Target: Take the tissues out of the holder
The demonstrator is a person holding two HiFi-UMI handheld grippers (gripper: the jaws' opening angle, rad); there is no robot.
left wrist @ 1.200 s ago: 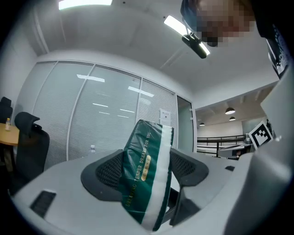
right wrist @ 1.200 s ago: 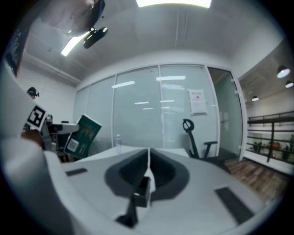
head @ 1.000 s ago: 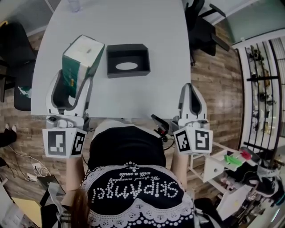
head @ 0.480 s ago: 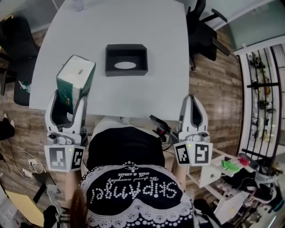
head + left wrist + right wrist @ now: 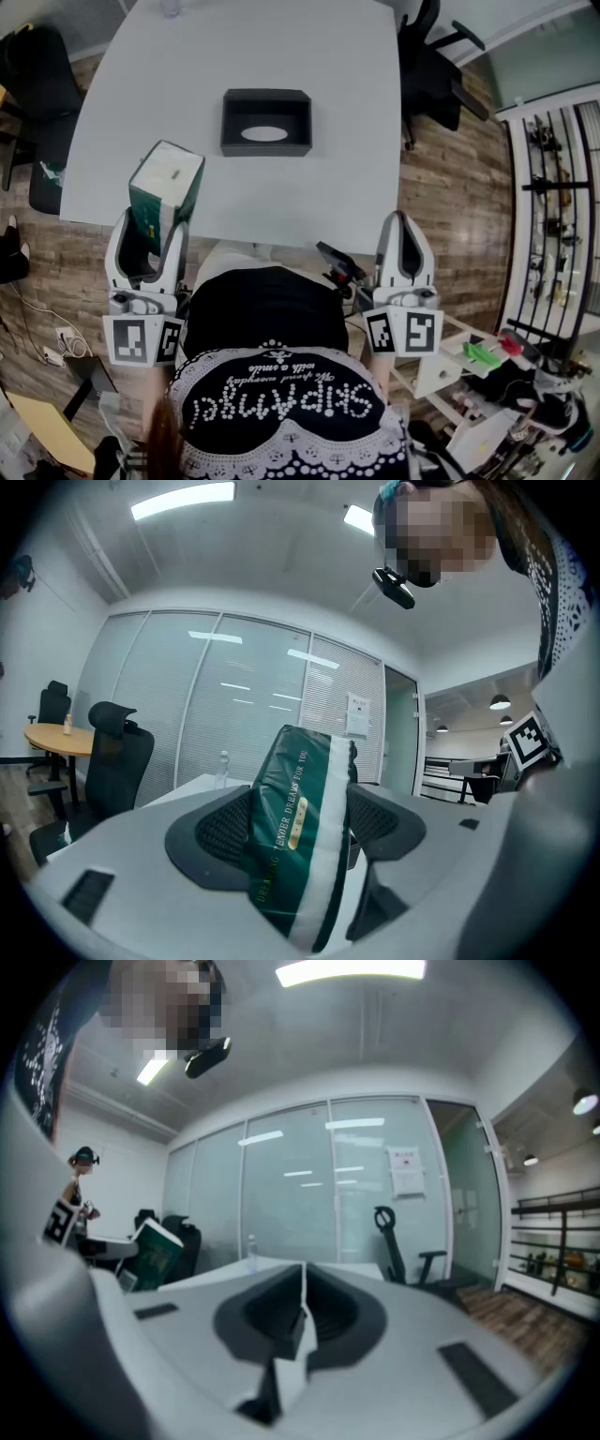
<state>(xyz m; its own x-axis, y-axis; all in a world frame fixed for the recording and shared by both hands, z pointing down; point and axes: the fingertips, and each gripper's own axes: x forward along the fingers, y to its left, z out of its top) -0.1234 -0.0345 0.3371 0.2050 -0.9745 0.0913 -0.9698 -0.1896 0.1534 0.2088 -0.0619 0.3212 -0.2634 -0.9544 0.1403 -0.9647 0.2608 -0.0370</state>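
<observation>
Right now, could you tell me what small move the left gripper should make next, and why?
Probably lower the tissue pack onto the bare table and open the left gripper: the pack is already clamped between its jaws, clear of the empty black holder.

- Tissue pack [image 5: 167,183]'s lower end was hidden betw. left tongs [image 5: 150,227], head view.
- Bottle [image 5: 170,7] on bench [image 5: 328,141] was cut off at top edge.
- Pack's gold label [image 5: 297,824] was too small to read.

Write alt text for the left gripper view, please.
The left gripper grips a tilted green tissue pack with a white stripe between its jaws. Behind are a table, a bottle, an office chair and glass walls.
</observation>
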